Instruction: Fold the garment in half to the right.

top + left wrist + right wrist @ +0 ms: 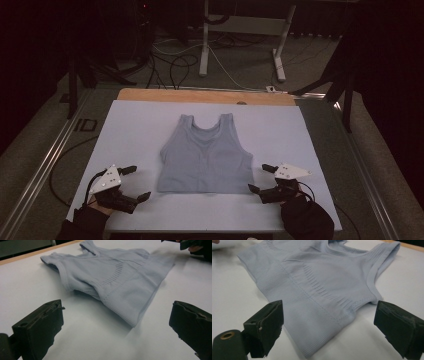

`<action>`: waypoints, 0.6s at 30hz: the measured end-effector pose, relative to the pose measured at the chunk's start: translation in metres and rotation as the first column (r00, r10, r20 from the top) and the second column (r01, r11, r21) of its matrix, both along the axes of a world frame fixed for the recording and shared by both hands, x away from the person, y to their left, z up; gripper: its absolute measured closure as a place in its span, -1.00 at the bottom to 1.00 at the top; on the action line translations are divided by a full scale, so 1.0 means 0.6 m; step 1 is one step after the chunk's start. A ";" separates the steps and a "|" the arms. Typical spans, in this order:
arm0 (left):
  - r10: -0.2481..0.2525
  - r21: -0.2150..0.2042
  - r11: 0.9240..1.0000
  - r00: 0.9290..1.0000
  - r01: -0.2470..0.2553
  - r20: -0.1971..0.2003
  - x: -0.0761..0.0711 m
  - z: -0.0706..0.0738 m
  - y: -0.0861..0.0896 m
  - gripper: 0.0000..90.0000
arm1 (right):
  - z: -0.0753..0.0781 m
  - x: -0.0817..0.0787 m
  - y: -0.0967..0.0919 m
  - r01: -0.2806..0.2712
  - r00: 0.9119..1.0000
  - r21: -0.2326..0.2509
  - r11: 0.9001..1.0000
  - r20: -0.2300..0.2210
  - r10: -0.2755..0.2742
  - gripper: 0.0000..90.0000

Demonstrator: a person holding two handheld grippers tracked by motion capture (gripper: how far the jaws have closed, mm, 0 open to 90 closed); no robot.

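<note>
A pale grey-blue sleeveless crop top [206, 155] lies flat on the white sheet [135, 125], its straps toward the far edge and its hem toward me. My left gripper [135, 183] stands open just left of the hem's left corner, holding nothing. My right gripper [262, 178] stands open at the hem's right corner, also holding nothing. In the left gripper view the top [117, 280] lies ahead between the jaws, its nearest hem corner a little way off. In the right gripper view the top [317, 285] reaches down between the spread jaws, its hem close to the camera.
The sheet covers a wooden table [200, 95] whose far edge shows as a tan strip. Metal rails [40, 165] run along both sides. Beyond the table are cables [175, 60] and the white legs of another table [205, 45] on the floor.
</note>
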State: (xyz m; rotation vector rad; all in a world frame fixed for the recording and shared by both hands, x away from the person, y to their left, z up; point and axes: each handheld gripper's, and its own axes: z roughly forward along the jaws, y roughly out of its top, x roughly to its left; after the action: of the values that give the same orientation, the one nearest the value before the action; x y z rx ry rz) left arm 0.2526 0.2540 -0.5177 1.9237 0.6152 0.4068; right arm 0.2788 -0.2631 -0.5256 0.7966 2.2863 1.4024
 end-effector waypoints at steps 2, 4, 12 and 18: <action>0.002 0.000 1.000 1.000 -0.002 0.001 0.000 0.000 0.000 -0.99 | 0.000 0.000 0.001 0.004 1.000 -0.001 1.000 -0.001 -0.004 -0.80; 0.001 0.009 1.000 1.000 -0.001 0.005 0.000 0.000 -0.001 -0.99 | 0.001 -0.001 0.000 0.003 1.000 0.006 1.000 -0.004 -0.003 -0.80; -0.001 0.011 1.000 1.000 0.001 0.002 0.000 -0.001 -0.002 -0.99 | 0.002 0.000 0.003 0.001 1.000 0.005 1.000 -0.012 -0.001 -0.80; -0.008 0.015 1.000 1.000 0.008 0.003 0.000 0.000 -0.005 -0.99 | 0.006 -0.001 0.003 0.011 1.000 0.028 1.000 -0.004 -0.011 -0.80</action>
State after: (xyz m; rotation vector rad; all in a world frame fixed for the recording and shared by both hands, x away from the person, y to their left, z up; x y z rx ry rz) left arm 0.2528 0.2507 -0.5180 1.9385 0.6039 0.4101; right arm 0.2782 -0.2616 -0.5220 0.8197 2.2658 1.4327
